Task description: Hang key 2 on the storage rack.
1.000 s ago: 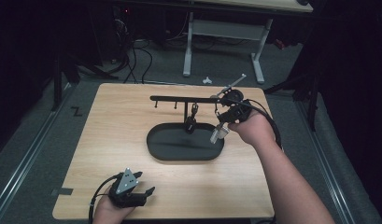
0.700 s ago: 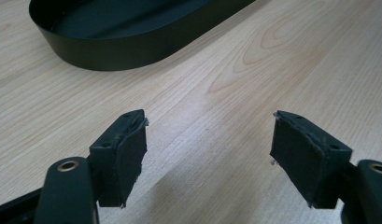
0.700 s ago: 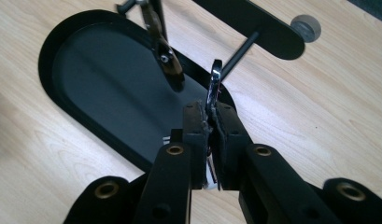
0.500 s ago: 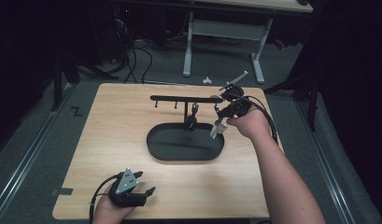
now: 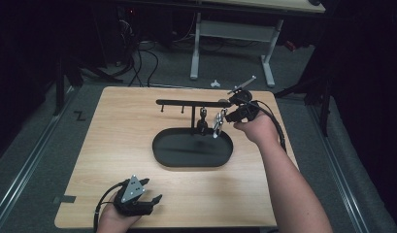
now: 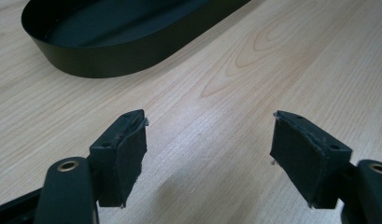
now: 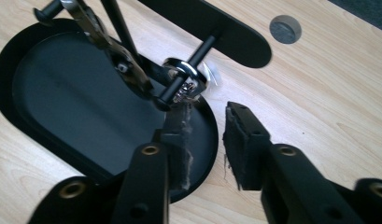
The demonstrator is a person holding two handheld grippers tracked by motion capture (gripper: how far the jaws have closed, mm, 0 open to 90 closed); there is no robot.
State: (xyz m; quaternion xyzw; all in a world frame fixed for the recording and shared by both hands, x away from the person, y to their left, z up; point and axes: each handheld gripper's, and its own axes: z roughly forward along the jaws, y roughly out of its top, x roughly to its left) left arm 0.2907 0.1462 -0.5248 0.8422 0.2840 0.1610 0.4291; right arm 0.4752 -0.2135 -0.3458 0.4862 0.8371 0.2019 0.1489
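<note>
High view: I am holding my right gripper [image 5: 224,116] at the right end of the black rack [image 5: 191,102], beside the silver keyring [image 5: 217,123] that is hanging from a peg of the rack's crossbar. My left gripper [image 5: 150,194] is resting low over the bare wooden table [image 5: 113,141], near its front edge and well apart from the rack.

Right gripper view: my jaws have just been opening and are now standing narrowly apart, with nothing pressed between the pads. The keyring's shiny loop [image 7: 187,80] is hanging on the black peg [image 7: 186,70] just ahead of my fingertips [image 7: 181,121] and slightly to their left; I cannot tell whether my left pad is touching it. A silver clasp [image 7: 104,39] is running from the loop up and away to the left. Below and to the left of my jaws the black oval tray [image 7: 62,102] is lying on the table; the rounded end of the crossbar [image 7: 226,28] is passing ahead of them.

Left gripper view: my jaws are standing wide, with only wood grain between the pads [image 6: 128,154]. The tray's wall [image 6: 109,58] is lying well ahead and to the left.
</note>
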